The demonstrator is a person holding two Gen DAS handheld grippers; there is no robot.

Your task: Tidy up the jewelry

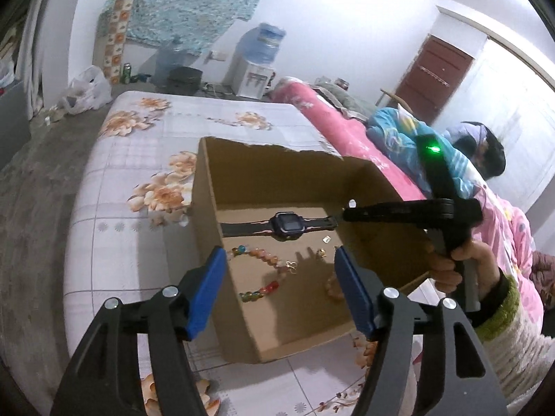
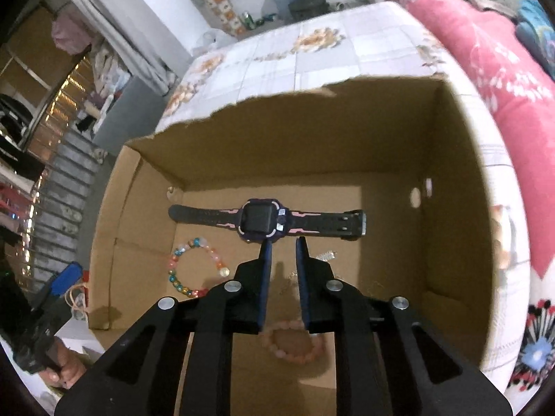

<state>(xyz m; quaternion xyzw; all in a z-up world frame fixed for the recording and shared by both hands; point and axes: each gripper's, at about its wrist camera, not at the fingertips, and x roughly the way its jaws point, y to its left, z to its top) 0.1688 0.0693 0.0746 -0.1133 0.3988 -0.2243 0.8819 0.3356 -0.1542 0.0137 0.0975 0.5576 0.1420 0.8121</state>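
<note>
Watch (image 2: 265,220) lies flat on the floor of the cardboard box (image 2: 461,180), strap stretched out; beaded bracelet (image 2: 194,267) just beside it. My right gripper (image 2: 283,242) hovers over it, jaws slightly parted, empty; left gripper (image 1: 277,260) wide, empty. Watch looks light with a rigid case and floppy strap, so I judge the case edges the best hold.

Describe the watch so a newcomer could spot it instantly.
Find the open cardboard box on the floral bedsheet. On its floor, near the far wall, the watch lies flat with its strap stretched out. It is the only dark, square-faced item; the neighbours are beaded bracelets.
</note>
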